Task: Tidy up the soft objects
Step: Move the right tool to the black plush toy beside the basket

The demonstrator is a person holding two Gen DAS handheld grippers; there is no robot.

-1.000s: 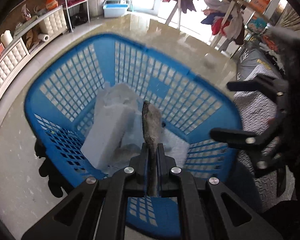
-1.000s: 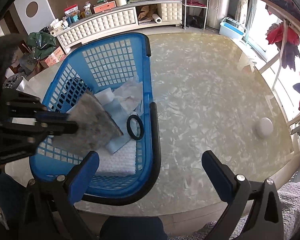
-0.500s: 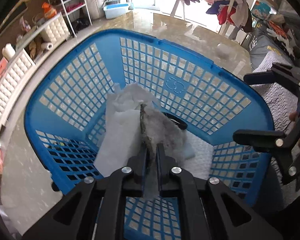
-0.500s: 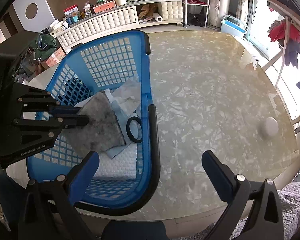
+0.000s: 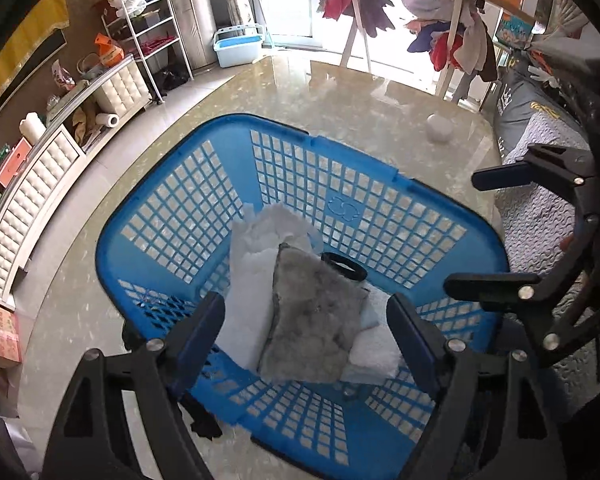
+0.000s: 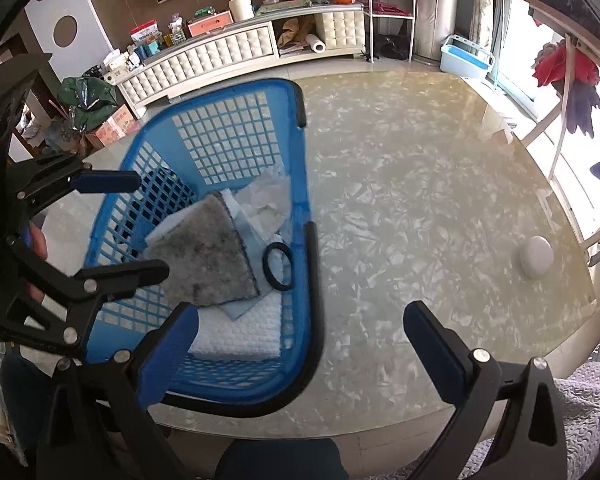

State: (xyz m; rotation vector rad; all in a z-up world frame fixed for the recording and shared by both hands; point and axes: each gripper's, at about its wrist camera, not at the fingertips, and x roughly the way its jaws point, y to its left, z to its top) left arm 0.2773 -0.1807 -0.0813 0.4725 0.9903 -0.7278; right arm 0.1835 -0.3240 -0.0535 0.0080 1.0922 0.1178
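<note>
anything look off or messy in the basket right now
Mostly tidy. The grey cloth lies askew on the white cloths in the blue basket, and a black ring sits among them, odd for soft things. Nothing has spilled onto the table.

Both wrist views above basket [image 5: 380, 208]

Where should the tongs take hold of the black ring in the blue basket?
Grip the black ring across its band from above, probably on the arc nearest the basket wall. It lies flat on the cloths beside the grey pad, its open centre leaving room for one finger.
</note>
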